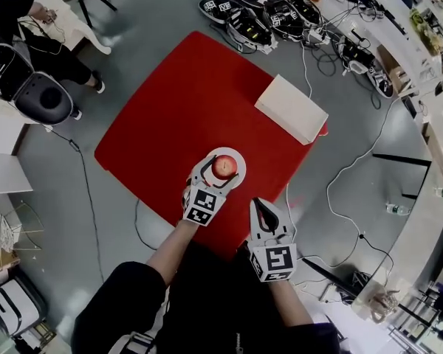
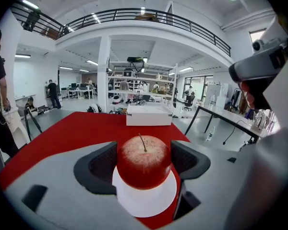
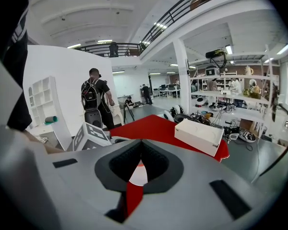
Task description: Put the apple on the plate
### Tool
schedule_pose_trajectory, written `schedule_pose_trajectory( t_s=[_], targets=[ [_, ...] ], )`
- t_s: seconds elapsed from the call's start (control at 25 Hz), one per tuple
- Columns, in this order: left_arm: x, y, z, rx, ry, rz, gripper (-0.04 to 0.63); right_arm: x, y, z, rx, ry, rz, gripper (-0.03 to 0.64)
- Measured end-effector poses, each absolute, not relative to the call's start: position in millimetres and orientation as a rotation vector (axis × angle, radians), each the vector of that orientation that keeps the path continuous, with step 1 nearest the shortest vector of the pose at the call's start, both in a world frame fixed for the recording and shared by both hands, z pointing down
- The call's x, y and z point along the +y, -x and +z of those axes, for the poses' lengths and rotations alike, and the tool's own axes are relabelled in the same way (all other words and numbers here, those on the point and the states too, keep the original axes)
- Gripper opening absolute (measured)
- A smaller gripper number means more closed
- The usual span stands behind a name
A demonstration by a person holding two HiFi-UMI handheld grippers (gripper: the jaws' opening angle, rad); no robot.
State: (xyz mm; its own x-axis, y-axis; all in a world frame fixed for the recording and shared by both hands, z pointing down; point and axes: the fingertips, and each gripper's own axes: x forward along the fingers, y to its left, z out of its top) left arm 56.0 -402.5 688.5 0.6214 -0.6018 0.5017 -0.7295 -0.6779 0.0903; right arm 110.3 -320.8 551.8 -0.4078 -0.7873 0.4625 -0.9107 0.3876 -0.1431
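- Workshop hall with a grey floor and a railed mezzanine; a red tabletop [image 1: 177, 109] stands at its middle, and its near corner is hidden under the person's arms and both tools.
- White box [image 1: 291, 109]: lies along the far right edge of the tabletop, well apart from everything else on it.
- White plate [image 1: 235, 155]: near the near edge of the tabletop. Only its rim shows from the head view, since the fruit covers its middle.
- Apple [image 2: 144, 162]: red, stem upright, directly over the plate. Whether its base touches the plate cannot be told.
- Left gripper [image 1: 222, 172]: both dark pads press against the apple's sides, clamping it.
- Right gripper [image 3: 141, 159]: jaws brought together with nothing between them, held above the near edge, just beside the left gripper. A sliver of plate and red surface shows through the slit.
- Tangled cables and gear [image 1: 273, 13]: on the floor beyond the far edge; single items are hard to make out.
- Seated person [image 1: 22, 43]: at a white desk far left, partly cut off by the picture's edge.
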Motion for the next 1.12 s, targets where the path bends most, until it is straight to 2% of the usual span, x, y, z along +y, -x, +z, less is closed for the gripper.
schedule_pose_trajectory(
  t_s=[0.36, 1.12],
  targets=[
    [-406, -61, 743, -1.035, -2.545, 0.74, 0.351, -314, -126, 571, -2.257, -1.516, 0.591, 0.011],
    [-402, -69, 752, -0.991, -2.56, 0.713, 0.352, -308, -129, 581, -2.254, -1.485, 0.609, 0.011]
  ],
)
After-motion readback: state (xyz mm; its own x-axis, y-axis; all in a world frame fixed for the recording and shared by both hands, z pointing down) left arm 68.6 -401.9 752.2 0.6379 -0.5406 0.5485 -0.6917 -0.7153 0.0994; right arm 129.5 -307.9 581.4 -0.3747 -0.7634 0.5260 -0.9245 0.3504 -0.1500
